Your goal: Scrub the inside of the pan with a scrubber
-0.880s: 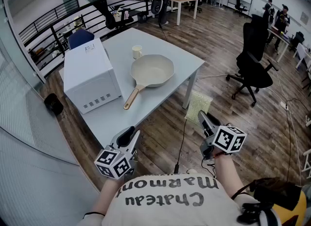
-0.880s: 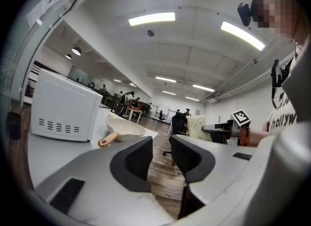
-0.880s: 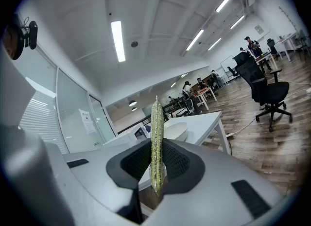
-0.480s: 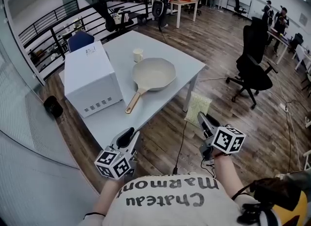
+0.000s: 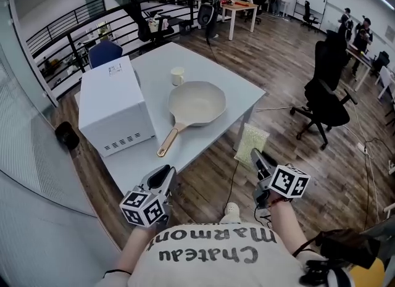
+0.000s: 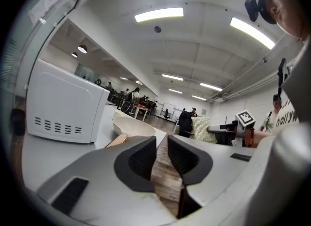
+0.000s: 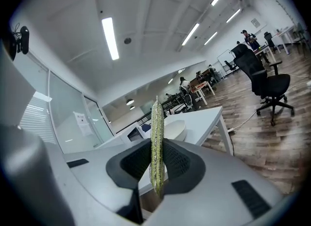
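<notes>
The cream pan (image 5: 197, 103) sat flat on the grey table (image 5: 247, 88), its inside showing only a smooth pale surface, and its tan handle (image 5: 168, 142) pointed toward the table's near edge. A small cream cup (image 5: 178, 75) stood just behind the pan; its contents could not be made out. A white microwave (image 5: 114, 107) stood to the pan's left.

The scrubber (image 5: 252, 139) was a flat, pale yellow-green pad with a glittery mesh face. It was off the table, in the air near the table's front corner and well apart from the pan.

The right gripper (image 5: 254, 155) pointed roughly level, with its fingers clenched on the scrubber's lower edge. The left gripper (image 5: 165, 172) was held low before the person, its fingers narrowly parted around nothing.
</notes>
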`<state>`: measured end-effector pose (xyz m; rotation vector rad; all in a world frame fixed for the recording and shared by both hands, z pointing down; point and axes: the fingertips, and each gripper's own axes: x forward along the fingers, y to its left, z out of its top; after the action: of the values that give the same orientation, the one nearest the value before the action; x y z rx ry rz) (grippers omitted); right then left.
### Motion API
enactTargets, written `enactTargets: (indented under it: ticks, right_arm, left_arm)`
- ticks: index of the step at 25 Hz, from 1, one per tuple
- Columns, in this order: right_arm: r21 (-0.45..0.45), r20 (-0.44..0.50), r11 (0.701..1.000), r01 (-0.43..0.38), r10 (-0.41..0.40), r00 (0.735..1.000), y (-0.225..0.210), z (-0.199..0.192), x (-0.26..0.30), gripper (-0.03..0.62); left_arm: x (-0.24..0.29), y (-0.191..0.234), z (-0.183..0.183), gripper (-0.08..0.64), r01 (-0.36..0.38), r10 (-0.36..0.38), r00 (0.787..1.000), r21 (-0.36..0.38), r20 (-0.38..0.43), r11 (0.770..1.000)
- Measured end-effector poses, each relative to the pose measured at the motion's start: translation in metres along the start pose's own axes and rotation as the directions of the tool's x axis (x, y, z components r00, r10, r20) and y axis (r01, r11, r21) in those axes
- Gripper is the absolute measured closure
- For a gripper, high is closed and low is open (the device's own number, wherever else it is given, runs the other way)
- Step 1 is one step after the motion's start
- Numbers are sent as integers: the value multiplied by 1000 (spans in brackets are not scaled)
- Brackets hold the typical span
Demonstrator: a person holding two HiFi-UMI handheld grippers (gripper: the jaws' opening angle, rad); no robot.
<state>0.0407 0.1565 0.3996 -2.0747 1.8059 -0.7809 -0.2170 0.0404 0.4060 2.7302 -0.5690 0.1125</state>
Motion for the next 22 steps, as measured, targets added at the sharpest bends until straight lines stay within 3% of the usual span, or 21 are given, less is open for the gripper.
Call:
enactTargets:
  ticks: [3, 6, 9, 12, 16, 22]
  right_arm:
    - [17, -29, 1000, -17, 18, 999, -18, 9, 26, 526]
    - [20, -56, 999, -45, 46, 997, -34, 26, 51, 526]
    - [-2, -80, 998, -60, 60, 995, -54, 50, 80, 526]
    - [-12, -101, 996, -93, 91, 991, -73, 72, 113, 526]
    - [-20, -163, 989, -145, 140, 977, -97, 92, 154, 526]
    - [-21, -262, 976, -218, 205, 943, -127, 106, 203, 526]
  left_arm:
    - [20, 4, 5, 495, 13, -11, 1000, -63, 29, 998]
    - [45, 1, 6, 500, -2, 3, 1000, -58, 14, 998]
    - [74, 0, 10, 571, -9, 11, 1000, -46, 28, 999]
    - [106, 5, 17, 571, -22, 27, 998, -75, 58, 997]
    - [141, 13, 24, 571, -86, 98, 990, -125, 97, 988]
    - [182, 21, 23, 571, -227, 238, 967, -111, 93, 968]
